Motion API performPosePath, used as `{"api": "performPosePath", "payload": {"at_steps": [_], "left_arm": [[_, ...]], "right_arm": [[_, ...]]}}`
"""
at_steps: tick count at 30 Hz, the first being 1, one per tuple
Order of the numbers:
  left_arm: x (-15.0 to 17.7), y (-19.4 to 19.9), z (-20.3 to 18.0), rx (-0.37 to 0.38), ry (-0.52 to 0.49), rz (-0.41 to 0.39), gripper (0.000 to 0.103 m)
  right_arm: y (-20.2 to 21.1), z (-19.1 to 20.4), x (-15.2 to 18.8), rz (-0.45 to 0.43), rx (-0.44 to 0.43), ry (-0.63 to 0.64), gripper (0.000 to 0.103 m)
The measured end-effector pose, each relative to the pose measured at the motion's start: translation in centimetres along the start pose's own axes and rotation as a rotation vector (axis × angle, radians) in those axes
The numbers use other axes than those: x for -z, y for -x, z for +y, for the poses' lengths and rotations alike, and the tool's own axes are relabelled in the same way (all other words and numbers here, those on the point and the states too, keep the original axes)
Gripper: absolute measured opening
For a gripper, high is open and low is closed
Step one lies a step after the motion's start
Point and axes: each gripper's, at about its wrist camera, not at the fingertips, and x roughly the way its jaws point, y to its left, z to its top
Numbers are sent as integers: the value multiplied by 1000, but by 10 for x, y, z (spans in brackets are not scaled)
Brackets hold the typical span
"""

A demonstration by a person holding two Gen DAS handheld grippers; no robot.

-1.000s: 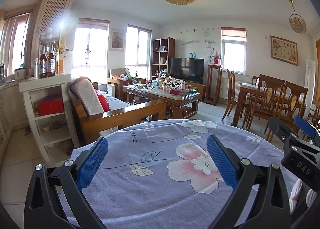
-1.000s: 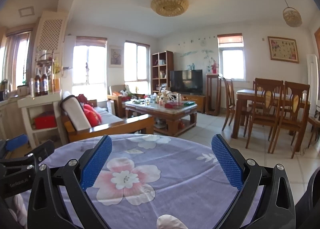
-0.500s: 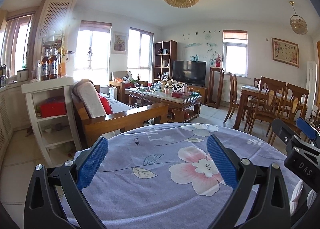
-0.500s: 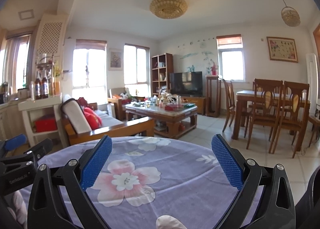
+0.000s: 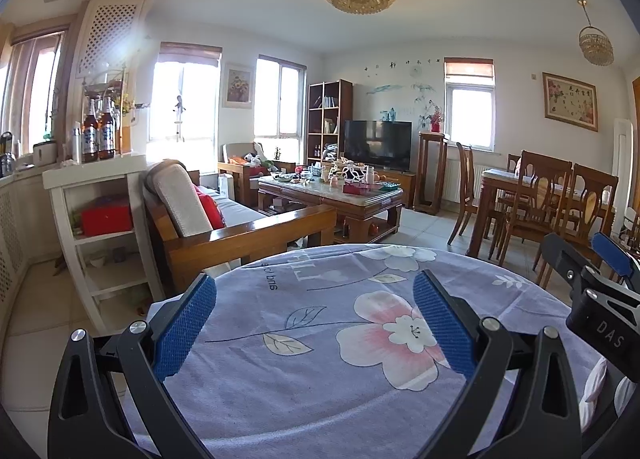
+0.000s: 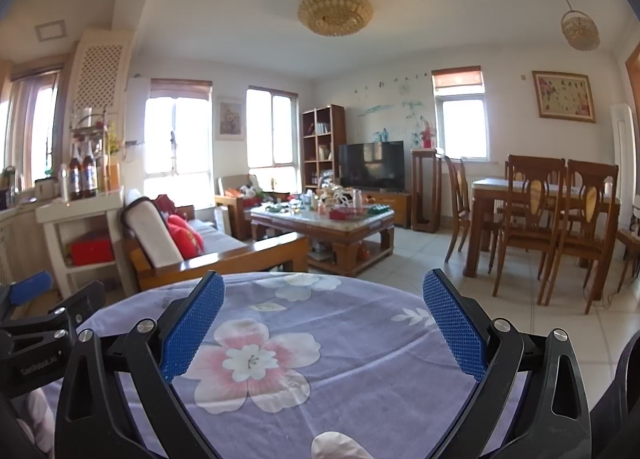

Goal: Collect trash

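**Trash collection not yet begun**

Nearest: left gripper and right gripper, both spread wide, holding nothing, side by side over the flowered tablecloth. A pale crumpled scrap at the cloth's near edge, possibly trash, untouched. Farther off, sofa, then cluttered coffee table. Nothing gathered so far; all pickup apparently left.
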Motion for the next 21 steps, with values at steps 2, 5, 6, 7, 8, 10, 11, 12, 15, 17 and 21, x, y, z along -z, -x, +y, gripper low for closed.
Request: {"api": "performPosePath", "payload": {"at_steps": [2, 5, 6, 7, 8, 10, 11, 12, 15, 17, 21], "left_arm": [[0, 0, 0, -1, 0, 2, 98], [0, 0, 0, 2, 3, 5, 98], [0, 0, 0, 2, 3, 5, 98], [0, 0, 0, 2, 2, 5, 98], [0, 0, 0, 3, 2, 5, 98], [0, 0, -1, 3, 0, 3, 98], [0, 1, -1, 3, -1, 1, 98], [0, 1, -1, 4, -2, 1, 98], [1, 1, -1, 4, -2, 2, 98], [0, 0, -1, 4, -1, 1, 98], [1, 1, -2, 5, -2, -4, 98]], "right_arm": [[0, 0, 0, -1, 0, -2, 98], [0, 0, 1, 3, 0, -1, 98], [0, 1, 1, 1, 0, -1, 98], [0, 1, 1, 0, 0, -1, 98], [0, 1, 1, 1, 1, -1, 98], [0, 1, 1, 1, 0, -1, 98], [0, 1, 1, 1, 0, -2, 98], [0, 1, 1, 1, 0, -2, 98], [0, 1, 1, 1, 0, -2, 98], [0, 1, 1, 1, 1, -2, 98], [0, 1, 1, 2, 0, -2, 98]]}}
